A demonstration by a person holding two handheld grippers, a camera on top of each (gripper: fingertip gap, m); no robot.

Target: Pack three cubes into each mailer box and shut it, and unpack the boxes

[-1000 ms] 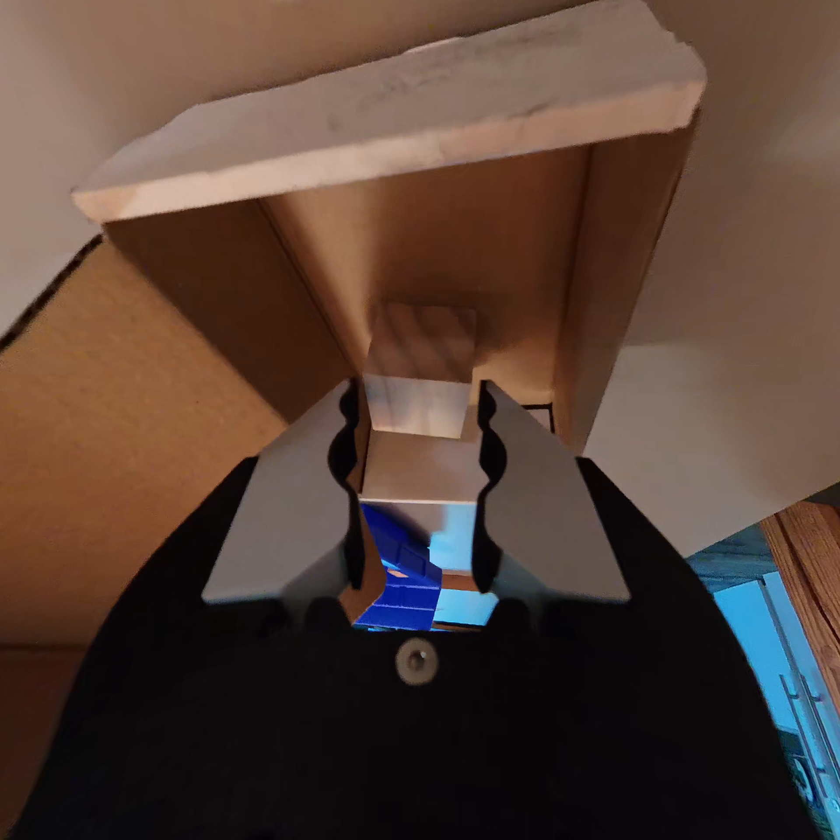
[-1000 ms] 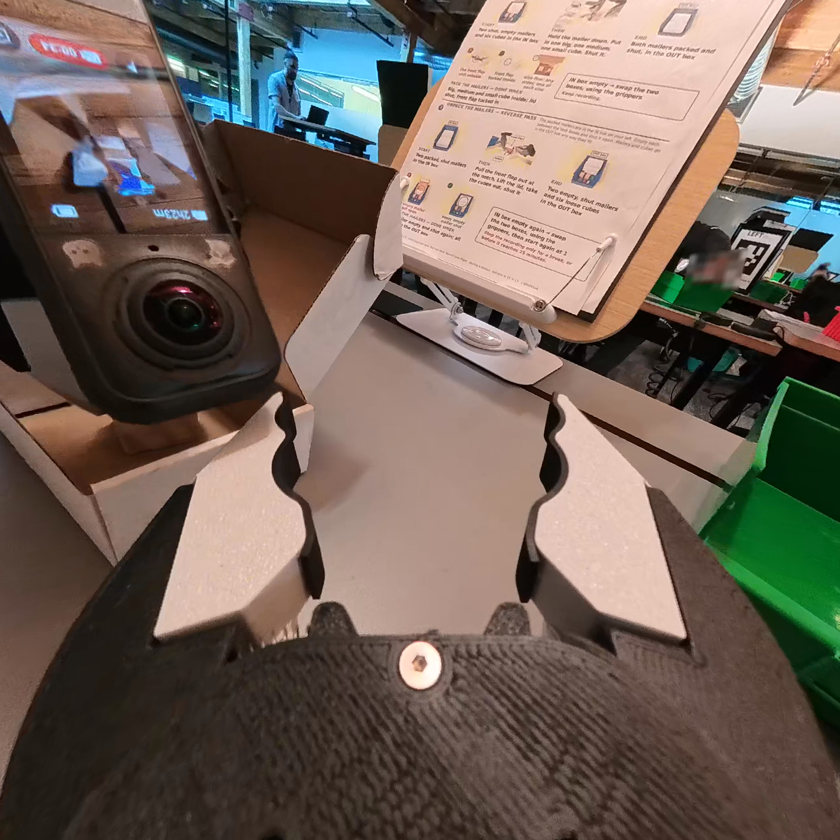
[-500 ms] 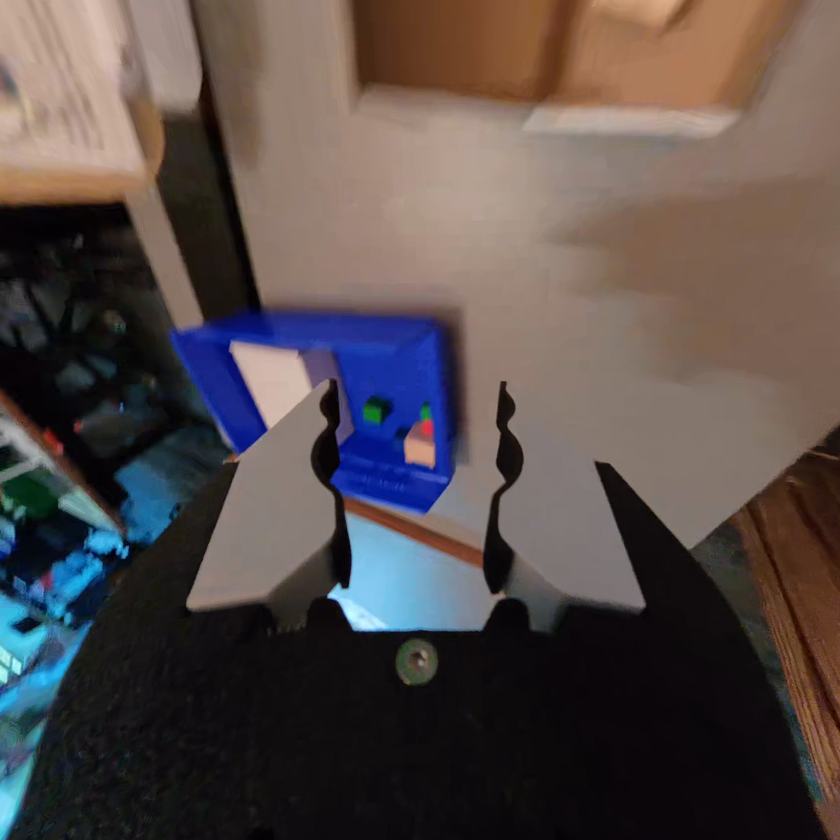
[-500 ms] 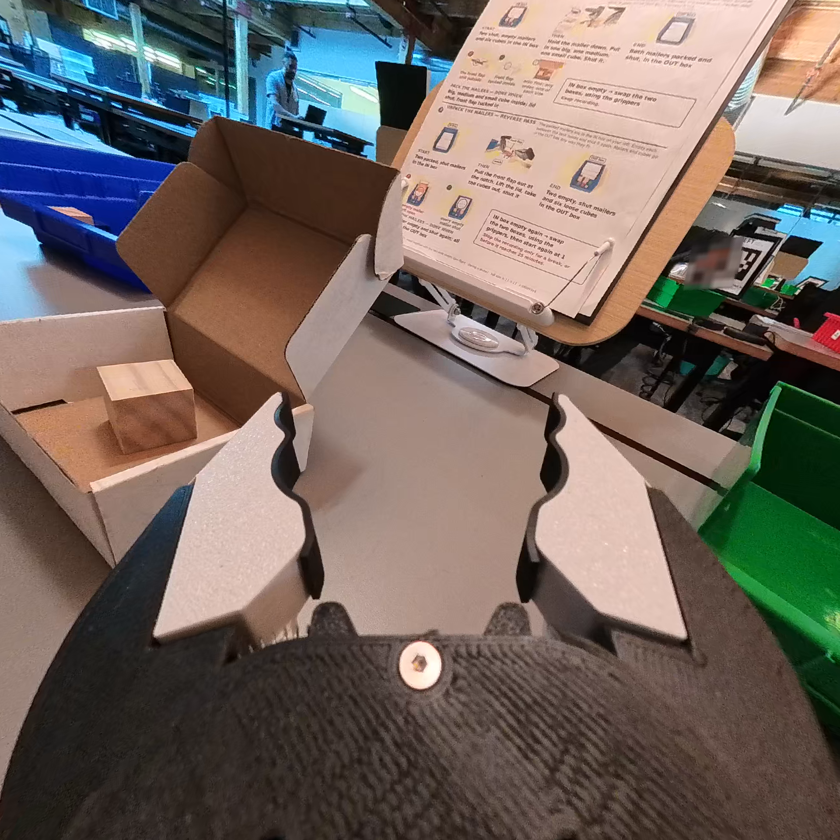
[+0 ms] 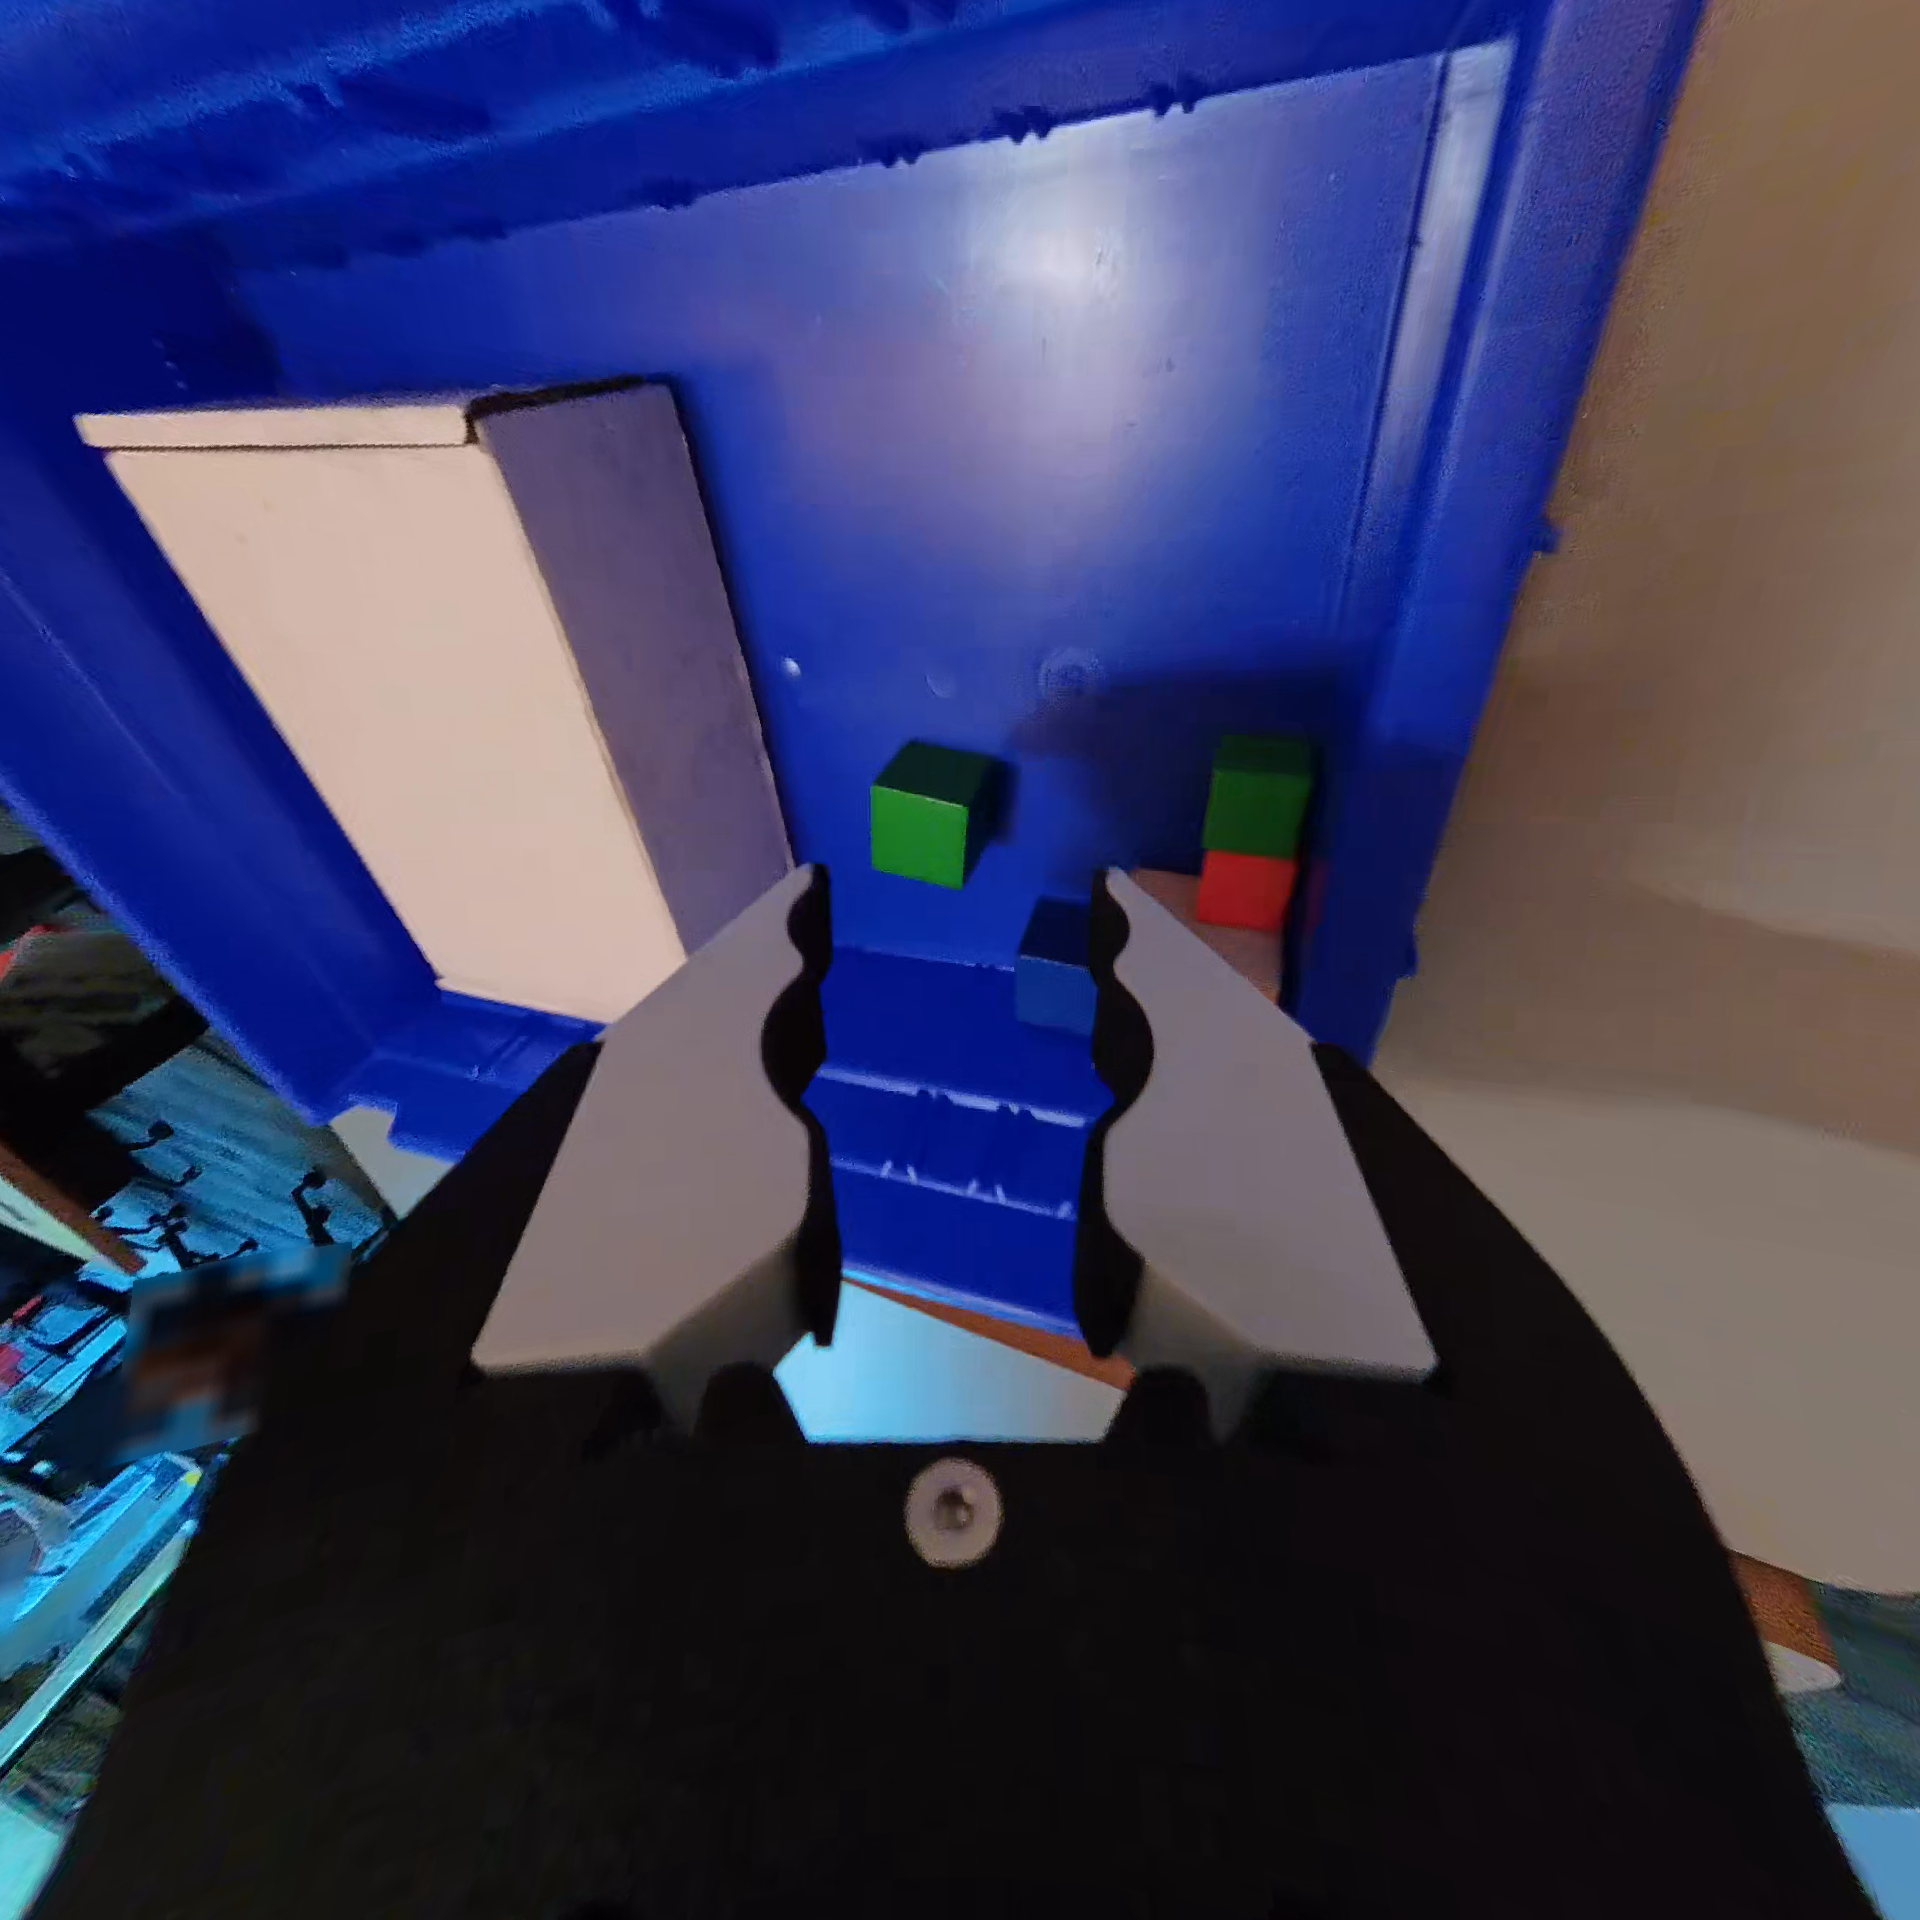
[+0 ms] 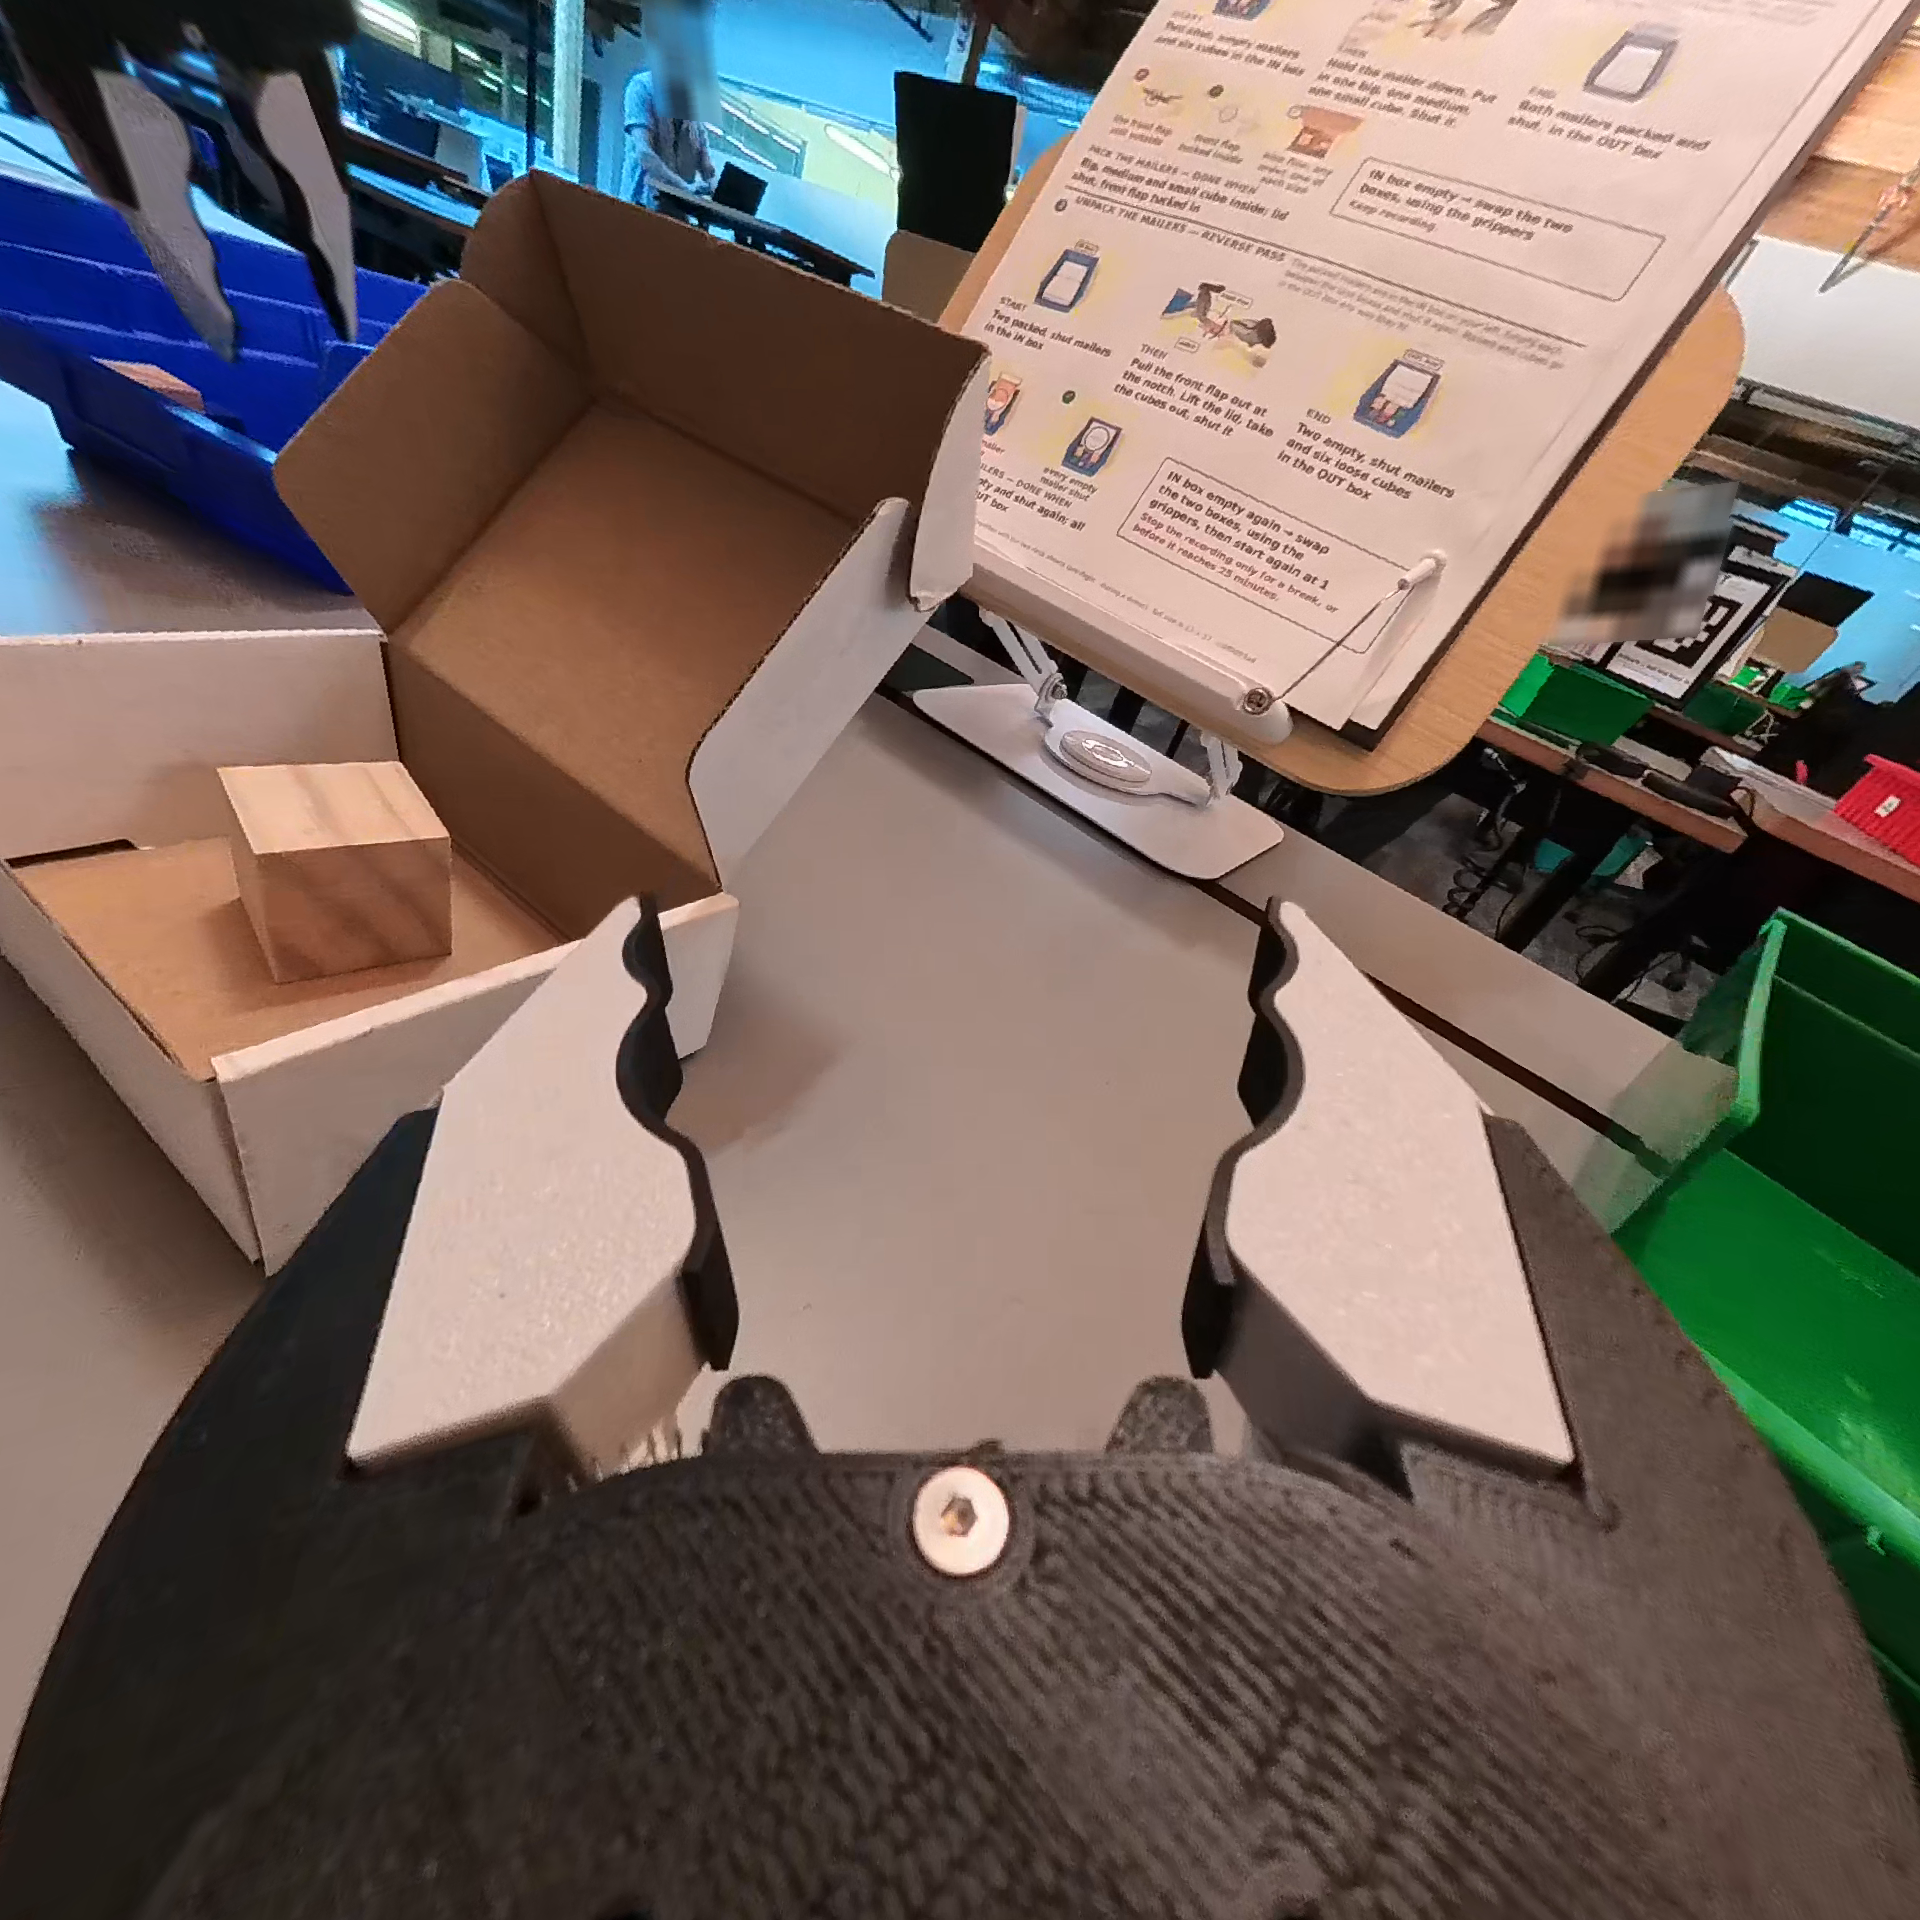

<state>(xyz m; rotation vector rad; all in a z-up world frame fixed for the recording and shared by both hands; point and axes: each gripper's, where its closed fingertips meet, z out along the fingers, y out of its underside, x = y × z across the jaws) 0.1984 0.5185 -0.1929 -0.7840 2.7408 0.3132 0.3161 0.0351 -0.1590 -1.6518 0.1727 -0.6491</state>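
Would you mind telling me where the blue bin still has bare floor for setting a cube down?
The blue plastic bin is bare across its far floor, between the shut white mailer box and the right wall. The near right corner is crowded: two green cubes, a red cube and a blue cube.

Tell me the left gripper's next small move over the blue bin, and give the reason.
Probably lower the open left gripper onto the small blue cube just ahead of its fingertips and close on it. The open mailer box on the table holds only one wooden cube, so it seems to need two more, and the blue bin has loose cubes left.
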